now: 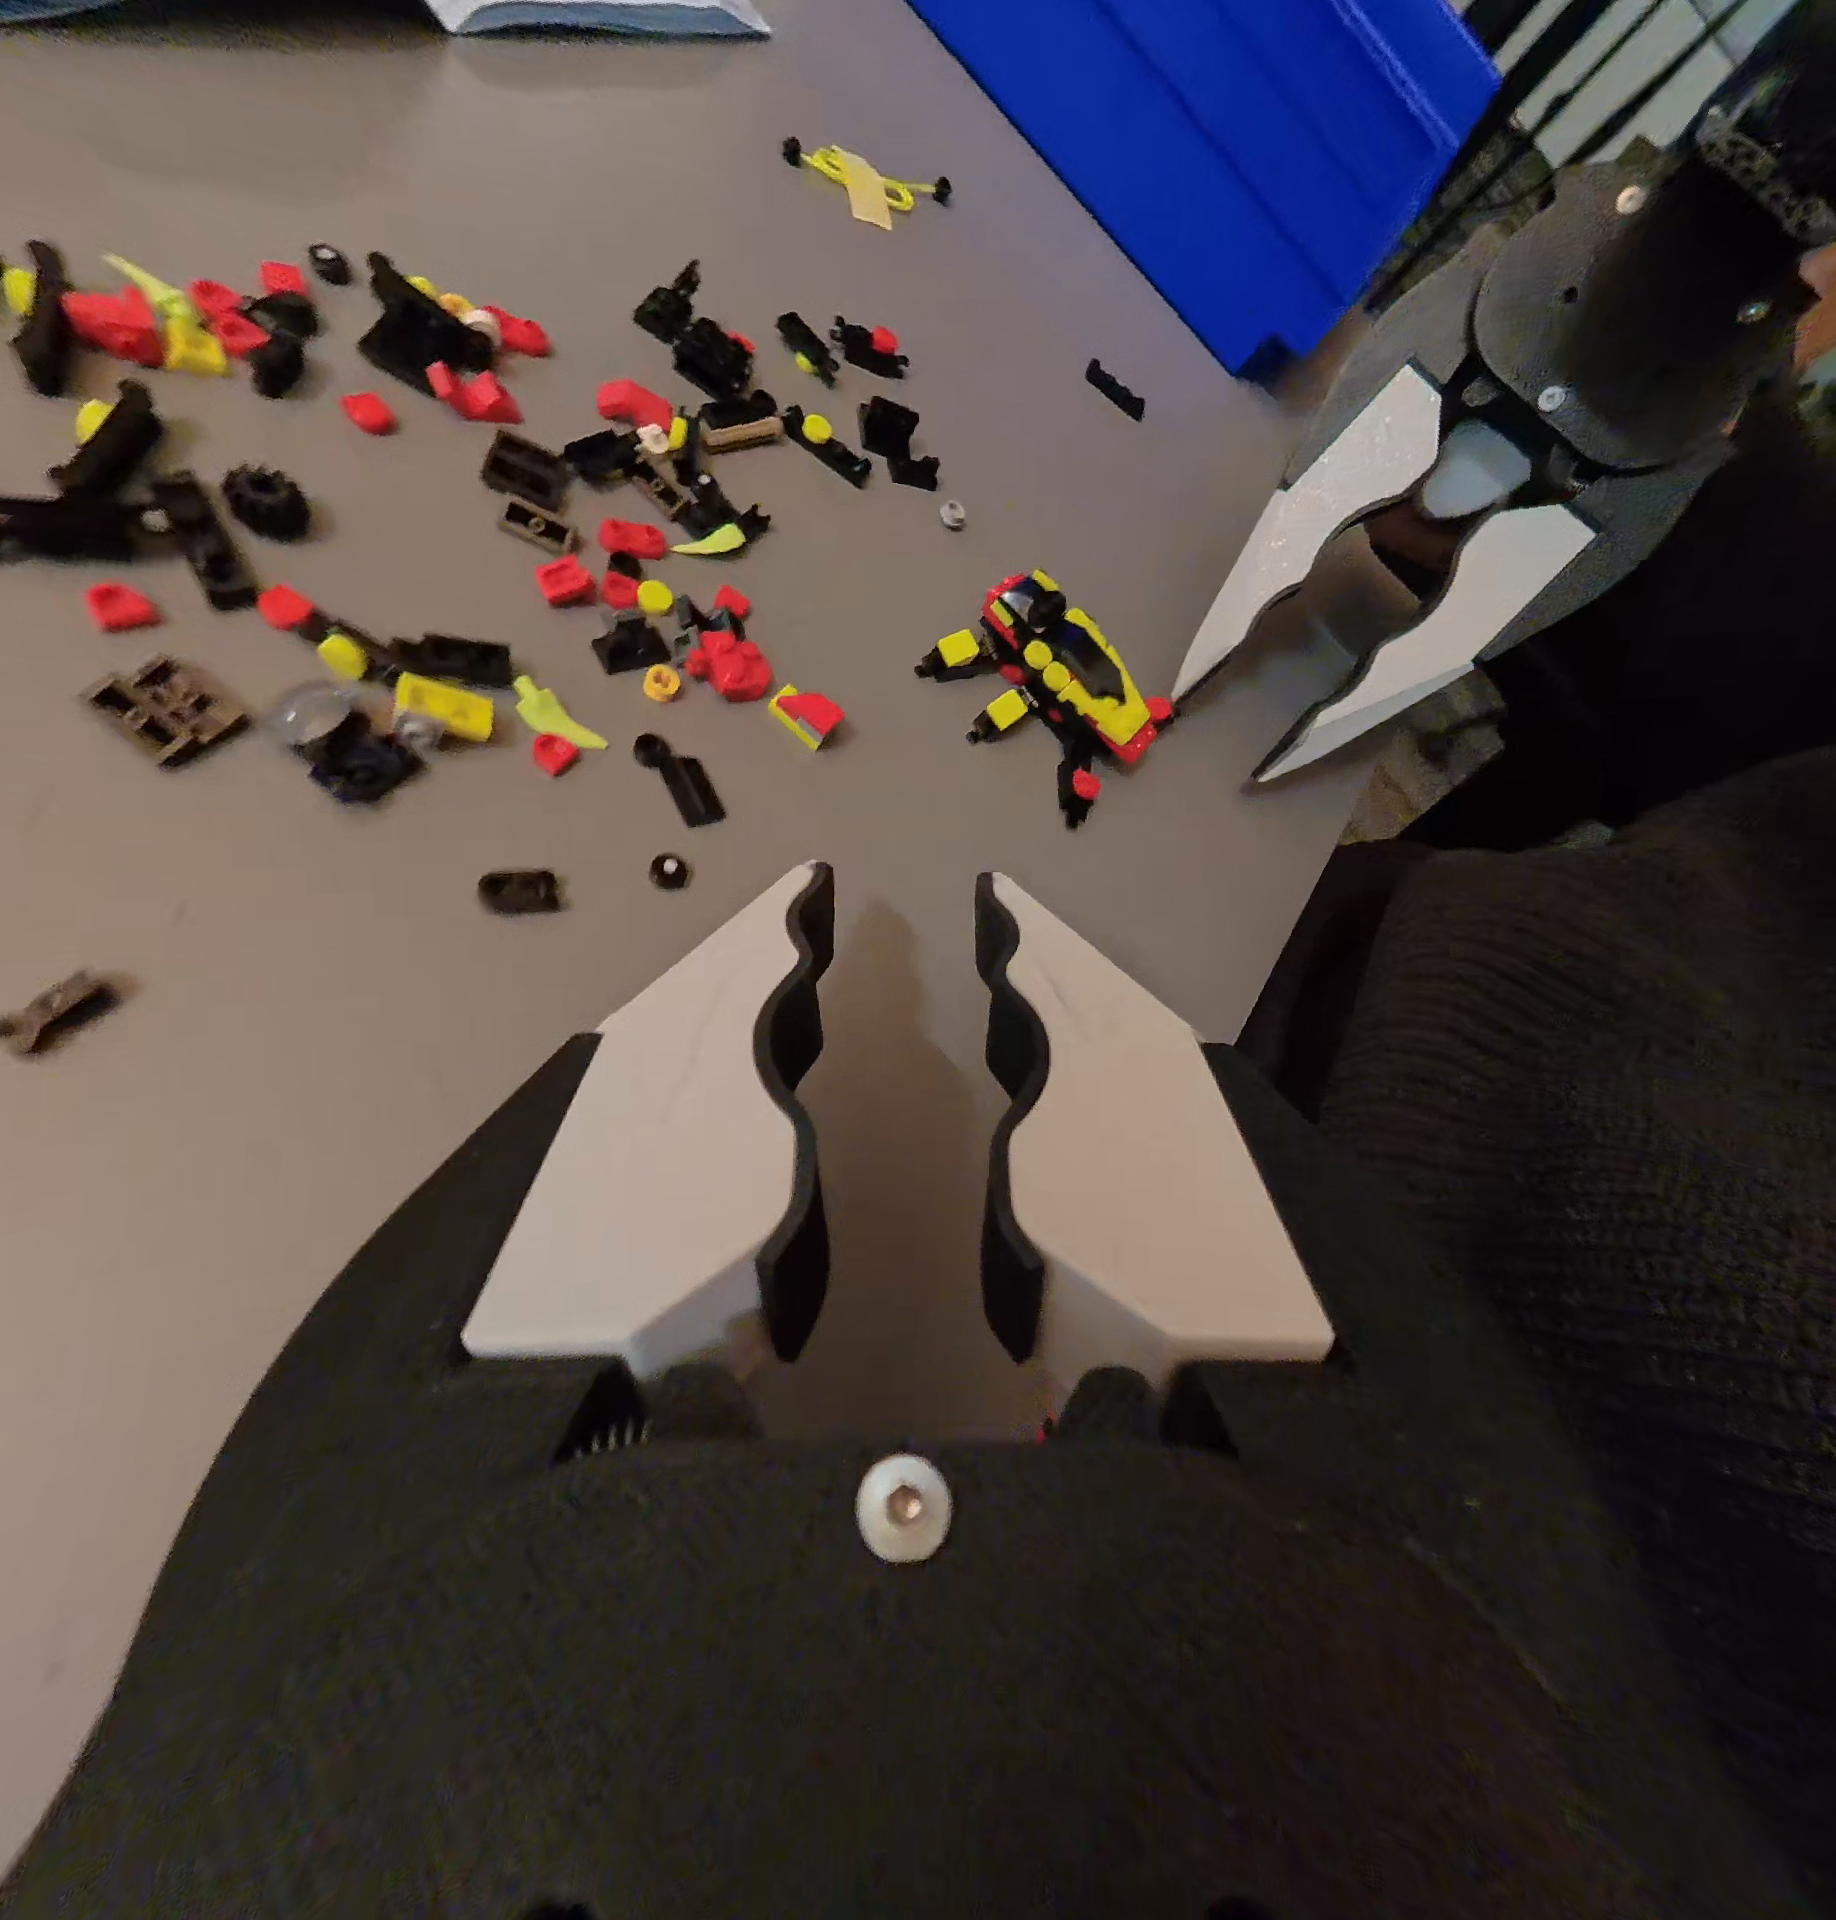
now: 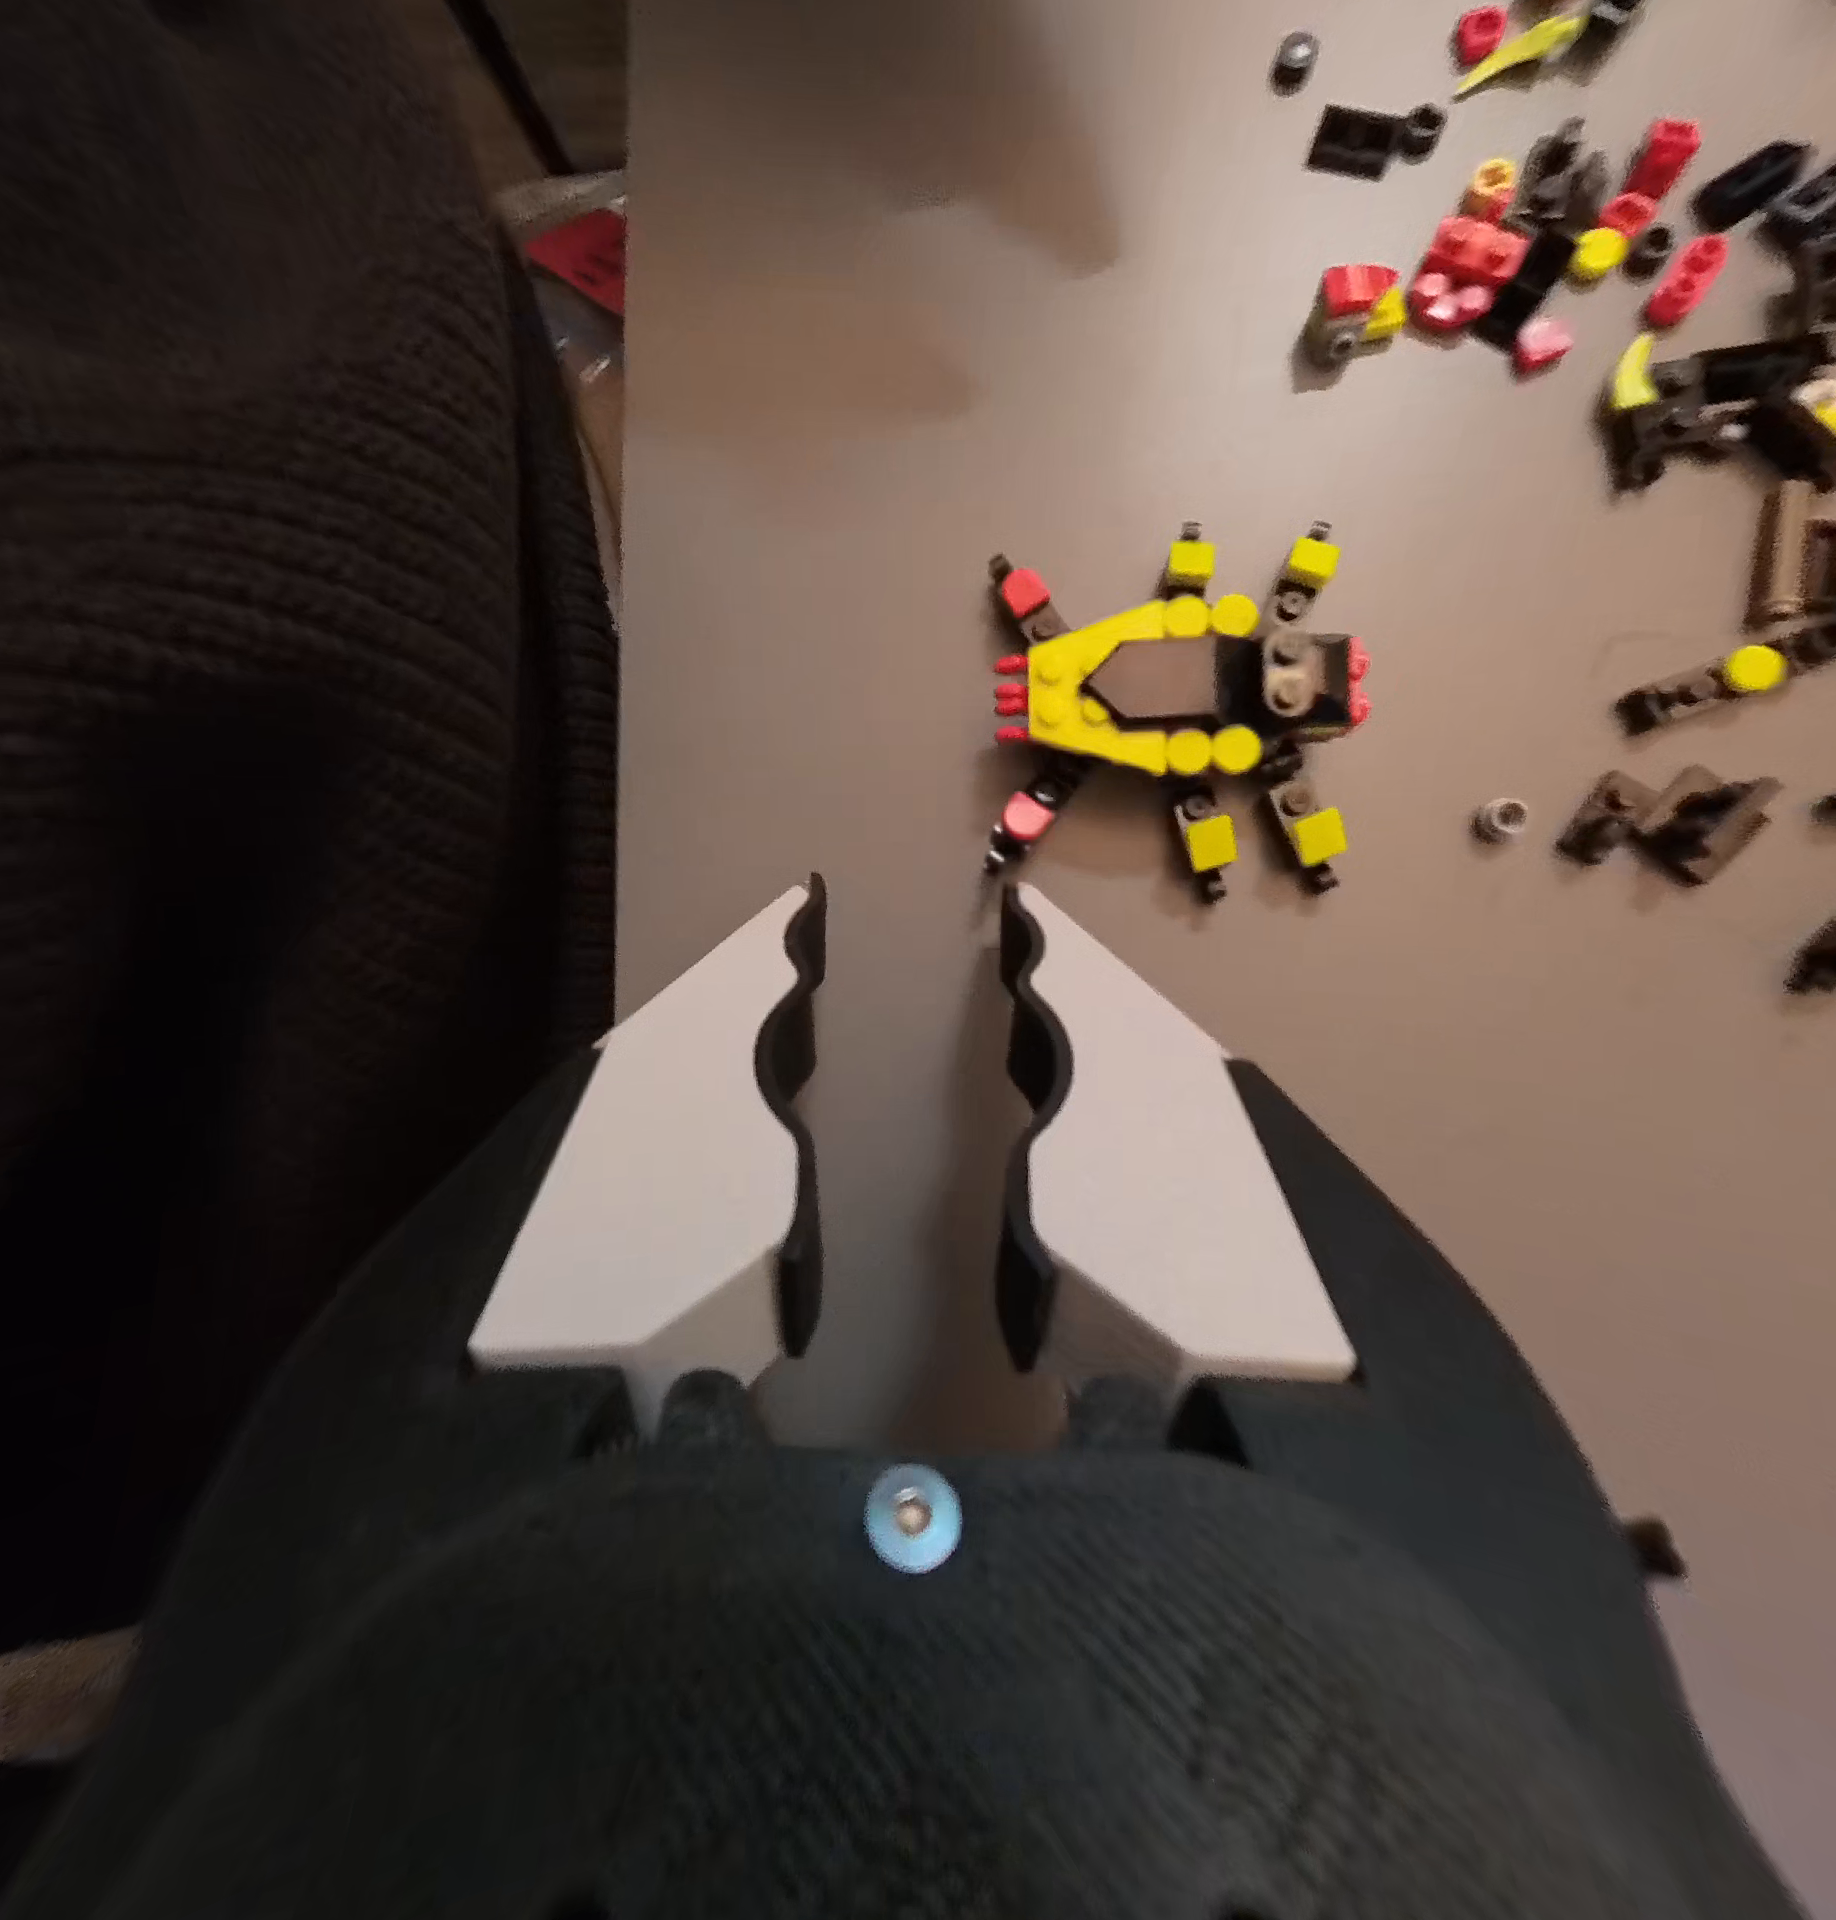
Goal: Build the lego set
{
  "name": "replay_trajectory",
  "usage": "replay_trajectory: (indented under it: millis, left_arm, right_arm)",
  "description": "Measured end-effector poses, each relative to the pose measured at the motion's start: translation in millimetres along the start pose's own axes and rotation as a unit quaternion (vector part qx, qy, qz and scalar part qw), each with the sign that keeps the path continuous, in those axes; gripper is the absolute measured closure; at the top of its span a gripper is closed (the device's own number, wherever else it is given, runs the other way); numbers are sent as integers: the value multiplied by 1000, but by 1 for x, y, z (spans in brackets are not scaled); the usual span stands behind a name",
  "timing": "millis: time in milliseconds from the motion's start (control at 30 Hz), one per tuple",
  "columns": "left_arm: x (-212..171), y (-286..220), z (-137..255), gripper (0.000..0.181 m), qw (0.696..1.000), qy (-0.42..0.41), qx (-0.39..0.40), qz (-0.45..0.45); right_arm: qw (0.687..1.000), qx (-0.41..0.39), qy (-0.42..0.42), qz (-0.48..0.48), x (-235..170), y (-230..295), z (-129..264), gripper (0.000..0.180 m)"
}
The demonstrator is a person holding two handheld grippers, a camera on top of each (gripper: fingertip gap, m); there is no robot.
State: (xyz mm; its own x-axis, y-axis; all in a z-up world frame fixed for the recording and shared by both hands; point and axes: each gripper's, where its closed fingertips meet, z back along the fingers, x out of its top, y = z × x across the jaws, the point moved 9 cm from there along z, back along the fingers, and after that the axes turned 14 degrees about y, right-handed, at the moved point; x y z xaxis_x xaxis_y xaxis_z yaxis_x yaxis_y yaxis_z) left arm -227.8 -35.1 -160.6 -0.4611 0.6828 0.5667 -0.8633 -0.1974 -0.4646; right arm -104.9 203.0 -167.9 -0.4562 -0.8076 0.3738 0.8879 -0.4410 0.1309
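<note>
A partly built yellow, black and red model with leg-like arms (image 1: 1054,670) lies on the grey table (image 1: 270,1195); it also shows in the right wrist view (image 2: 1174,691). My left gripper (image 1: 903,878) is open and empty, hovering over bare table in front of the model. My right gripper (image 2: 912,896) is open and empty, just short of the model's red rear leg; it also shows in the left wrist view (image 1: 1220,727), tips beside the model. Loose red, yellow and black pieces (image 1: 623,540) are scattered left of the model and show in the right wrist view (image 2: 1579,260).
A blue bin (image 1: 1205,135) stands at the far right of the table. A booklet (image 1: 602,16) lies at the far edge. A small lime and black subassembly (image 1: 872,182) lies near the bin. A person's dark knitted sleeve (image 1: 1620,1195) is at the table's near edge (image 2: 623,520). The left gripper's tips are roughly 15 cm from the right gripper's.
</note>
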Motion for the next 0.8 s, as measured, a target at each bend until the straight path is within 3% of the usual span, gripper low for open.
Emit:
replay_trajectory:
  millis: [367, 500, 600, 667, 800]
  left_arm:
    - [36, -12, -34, 156, 991, 29, -1, -132]
    - [47, -6, -40, 153, 988, 15, 14, -156]
    - [55, 1, -43, 144, 989, -2, 32, -147]
    - [64, 7, -40, 121, 987, -50, 80, -133]
    - [76, 16, -31, 118, 973, -111, 143, -142]
  right_arm:
    - [973, -131, -159, -102, -37, 5, 40, 150]
    - [948, -203, -119, -214, -71, -16, 35, 157]
    - [931, -219, -118, -268, -86, -23, 38, 158]
    - [916, -239, -143, -288, -89, -26, 46, 162]
    - [901, -257, -165, -307, -95, -28, 54, 180]
